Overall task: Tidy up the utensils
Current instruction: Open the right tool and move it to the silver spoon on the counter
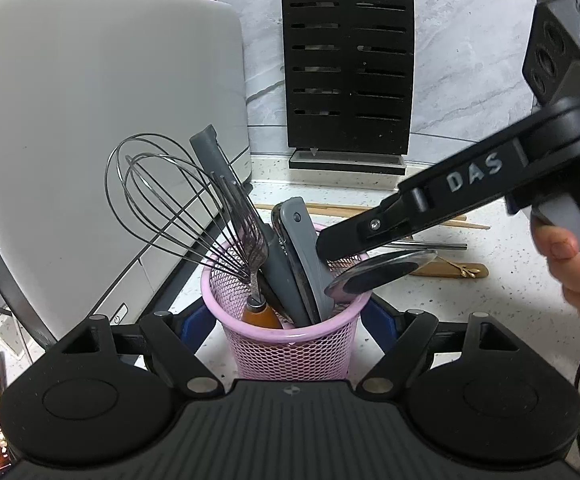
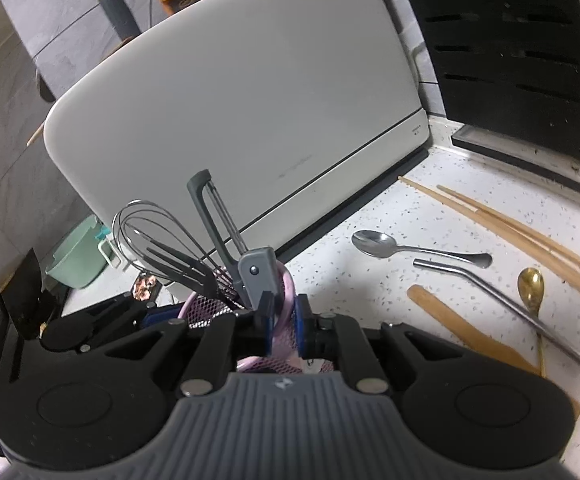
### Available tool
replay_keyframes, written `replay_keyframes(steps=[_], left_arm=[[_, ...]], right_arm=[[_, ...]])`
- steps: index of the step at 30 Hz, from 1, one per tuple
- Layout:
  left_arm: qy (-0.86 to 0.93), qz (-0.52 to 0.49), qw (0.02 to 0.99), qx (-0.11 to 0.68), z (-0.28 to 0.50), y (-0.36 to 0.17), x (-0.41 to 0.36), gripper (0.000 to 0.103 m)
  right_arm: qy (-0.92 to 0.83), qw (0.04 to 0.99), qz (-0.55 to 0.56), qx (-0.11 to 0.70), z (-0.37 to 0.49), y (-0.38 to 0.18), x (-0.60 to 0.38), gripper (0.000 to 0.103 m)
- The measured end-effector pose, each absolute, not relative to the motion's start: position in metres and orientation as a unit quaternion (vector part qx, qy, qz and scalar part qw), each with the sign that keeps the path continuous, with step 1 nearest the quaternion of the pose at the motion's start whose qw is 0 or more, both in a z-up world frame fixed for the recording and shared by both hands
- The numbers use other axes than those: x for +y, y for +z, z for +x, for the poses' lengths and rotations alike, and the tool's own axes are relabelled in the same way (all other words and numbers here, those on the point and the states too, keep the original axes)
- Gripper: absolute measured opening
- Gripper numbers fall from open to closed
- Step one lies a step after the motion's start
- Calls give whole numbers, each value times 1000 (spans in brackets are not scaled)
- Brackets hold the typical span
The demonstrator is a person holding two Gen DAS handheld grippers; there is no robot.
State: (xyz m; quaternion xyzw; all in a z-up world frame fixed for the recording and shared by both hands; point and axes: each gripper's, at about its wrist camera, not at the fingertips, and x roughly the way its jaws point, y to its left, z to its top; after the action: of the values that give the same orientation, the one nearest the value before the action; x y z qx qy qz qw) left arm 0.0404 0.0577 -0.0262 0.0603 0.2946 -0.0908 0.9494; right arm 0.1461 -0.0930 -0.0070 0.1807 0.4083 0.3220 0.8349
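A pink mesh holder (image 1: 290,344) stands on the speckled counter between the blue pads (image 1: 200,328) of my left gripper (image 1: 288,324), which press on its two sides. In it stand a wire whisk (image 1: 162,200), a fork (image 1: 246,220), a grey peeler (image 1: 210,152) and grey-handled tools (image 1: 301,252). A large metal spoon (image 1: 377,272) leans out over the holder's right rim. My right gripper (image 1: 329,246) reaches in from the right just above that spoon. Its pads (image 2: 268,320) stand a narrow gap apart, with only the pink rim (image 2: 284,304) showing between them.
A silver spoon (image 2: 373,243), a bent metal straw (image 2: 489,300), a gold spoon (image 2: 530,286), wooden chopsticks (image 2: 509,232) and a wooden spatula (image 2: 449,320) lie on the counter to the right. A white appliance (image 1: 90,120) and a black knife block (image 1: 347,72) stand behind.
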Motion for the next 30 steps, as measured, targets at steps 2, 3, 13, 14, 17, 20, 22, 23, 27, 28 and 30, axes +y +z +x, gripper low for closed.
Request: replay_keyframes(steps=[2, 3, 13, 14, 17, 20, 22, 23, 27, 28, 30], left_arm=[[-87, 66, 950, 293, 41, -27, 56, 94], [-85, 68, 950, 293, 41, -28, 55, 96], [-72, 56, 953, 289, 45, -30, 55, 99], [-72, 56, 953, 289, 45, -30, 55, 99], [-75, 55, 953, 289, 45, -29, 57, 99], [-76, 58, 953, 289, 44, -30, 57, 99], [-78, 63, 952, 289, 44, -30, 57, 99], [-79, 64, 952, 289, 44, -30, 57, 99], [-82, 64, 952, 288, 44, -31, 58, 99], [-82, 64, 952, 289, 45, -30, 57, 99], [-81, 63, 952, 289, 45, -30, 57, 99]], right_arm=[[327, 839, 178, 397, 144, -1, -99, 19], [327, 842, 176, 390, 143, 2, -103, 22], [266, 900, 80, 336, 158, 0, -122, 25], [268, 902, 56, 334, 160, -5, -118, 25], [290, 896, -28, 335, 167, -19, -101, 25], [312, 886, -91, 332, 178, -29, -84, 25], [330, 877, -110, 331, 186, -36, -78, 25], [343, 872, -116, 331, 190, -40, -76, 25], [368, 859, -138, 329, 206, -55, -66, 25], [374, 856, -145, 326, 208, -57, -63, 25], [381, 851, -157, 325, 214, -62, -56, 25]])
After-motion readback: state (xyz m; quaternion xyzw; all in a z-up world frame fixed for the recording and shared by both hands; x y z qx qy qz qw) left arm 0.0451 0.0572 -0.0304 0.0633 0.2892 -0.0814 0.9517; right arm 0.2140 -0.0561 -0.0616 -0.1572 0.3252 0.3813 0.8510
